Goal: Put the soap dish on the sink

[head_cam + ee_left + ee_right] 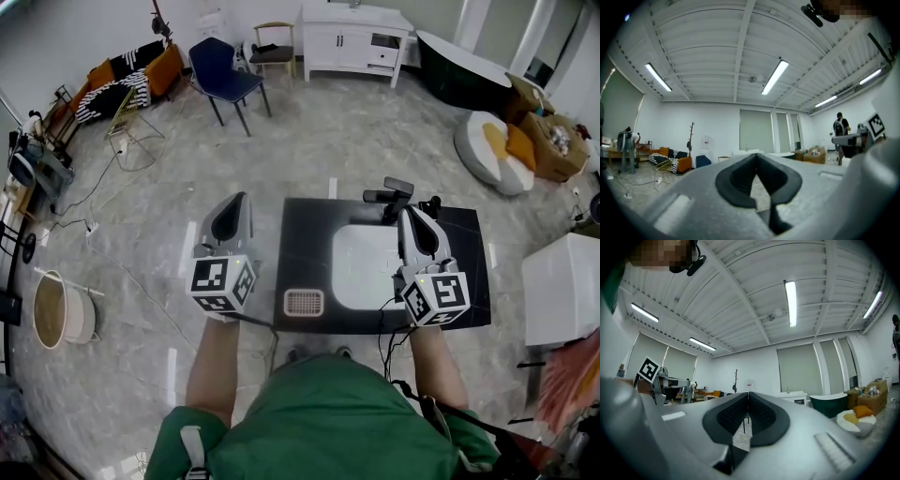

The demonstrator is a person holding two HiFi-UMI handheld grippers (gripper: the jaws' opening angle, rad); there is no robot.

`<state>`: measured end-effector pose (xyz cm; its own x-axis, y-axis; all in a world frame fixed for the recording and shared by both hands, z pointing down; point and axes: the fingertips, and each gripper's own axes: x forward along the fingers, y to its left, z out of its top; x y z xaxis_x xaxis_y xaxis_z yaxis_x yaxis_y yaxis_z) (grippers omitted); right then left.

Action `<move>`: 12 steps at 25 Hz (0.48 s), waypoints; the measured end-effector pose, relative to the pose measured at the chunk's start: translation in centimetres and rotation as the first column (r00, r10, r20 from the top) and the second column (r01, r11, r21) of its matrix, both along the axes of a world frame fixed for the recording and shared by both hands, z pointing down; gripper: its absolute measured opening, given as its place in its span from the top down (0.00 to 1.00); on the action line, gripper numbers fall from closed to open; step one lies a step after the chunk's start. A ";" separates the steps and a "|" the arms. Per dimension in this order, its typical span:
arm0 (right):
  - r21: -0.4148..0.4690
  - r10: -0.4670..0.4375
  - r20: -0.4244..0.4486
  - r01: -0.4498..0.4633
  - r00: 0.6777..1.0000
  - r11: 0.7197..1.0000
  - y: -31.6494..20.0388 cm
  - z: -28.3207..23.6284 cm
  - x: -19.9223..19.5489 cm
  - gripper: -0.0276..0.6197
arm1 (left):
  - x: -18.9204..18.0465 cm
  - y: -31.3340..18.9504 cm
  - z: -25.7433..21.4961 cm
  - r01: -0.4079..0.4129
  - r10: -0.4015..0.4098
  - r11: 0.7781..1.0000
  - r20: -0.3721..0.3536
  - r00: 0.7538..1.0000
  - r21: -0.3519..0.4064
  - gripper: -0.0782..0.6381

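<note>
The soap dish (303,302), a small pale slatted tray, lies on the front left corner of the black sink counter (308,234), left of the white basin (366,267). A black faucet (393,194) stands at the basin's far rim. My left gripper (234,204) hovers left of the counter, shut and holding nothing. My right gripper (411,216) hangs over the basin's right side, also shut and holding nothing. In both gripper views the jaws, left gripper (756,157) and right gripper (748,394), point up and out at the room, so neither view shows the dish.
A blue chair (228,80), a white cabinet (356,37) and a dark bathtub (464,66) stand at the far side. A white box (562,286) sits right of the counter. A round basket (61,309) and cables lie on the floor at left.
</note>
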<state>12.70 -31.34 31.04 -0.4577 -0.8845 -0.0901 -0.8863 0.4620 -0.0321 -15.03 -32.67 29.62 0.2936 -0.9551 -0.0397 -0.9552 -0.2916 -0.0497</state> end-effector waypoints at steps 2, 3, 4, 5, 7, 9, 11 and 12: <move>0.000 -0.002 0.000 0.002 1.000 1.000 -0.1 0.1 -0.1 0.95 | 0.0 -0.1 0.2 -0.002 0.002 1.000 0.005 1.000 -0.002 0.89; -0.001 -0.002 0.001 0.002 1.000 1.000 -0.2 0.2 -0.1 0.95 | 0.0 -0.2 0.3 -0.004 0.004 1.000 0.007 1.000 -0.002 0.89; -0.004 -0.002 0.003 0.002 1.000 1.000 -0.2 0.3 -0.1 0.95 | 0.0 -0.2 0.3 -0.008 0.008 1.000 0.007 1.000 -0.001 0.89; -0.007 -0.003 0.005 0.003 1.000 1.000 -0.2 0.4 -0.1 0.95 | 0.1 -0.2 0.3 -0.013 0.013 1.000 0.004 1.000 -0.002 0.89; -0.012 -0.006 0.012 0.006 1.000 1.000 -0.3 0.6 -0.2 0.95 | 0.2 -0.2 0.3 -0.023 0.023 1.000 -0.007 1.000 -0.001 0.89; -0.014 -0.008 0.017 0.008 1.000 1.000 -0.3 0.6 -0.3 0.95 | 0.1 -0.2 0.4 -0.028 0.028 1.000 -0.013 1.000 -0.002 0.89; -0.015 -0.007 0.020 0.007 1.000 1.000 -0.4 0.6 -0.4 0.95 | 0.0 -0.2 0.4 -0.028 0.028 1.000 -0.013 1.000 -0.003 0.89; -0.015 -0.006 0.020 0.006 1.000 1.000 -0.4 0.5 -0.5 0.95 | -0.1 -0.2 0.5 -0.028 0.028 1.000 -0.013 1.000 -0.004 0.89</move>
<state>12.25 -31.74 31.58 -0.4616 -0.8829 -0.0862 -0.8825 0.4669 -0.0570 -15.10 -32.87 30.12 0.3198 -0.9467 -0.0397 -0.9472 -0.3185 -0.0362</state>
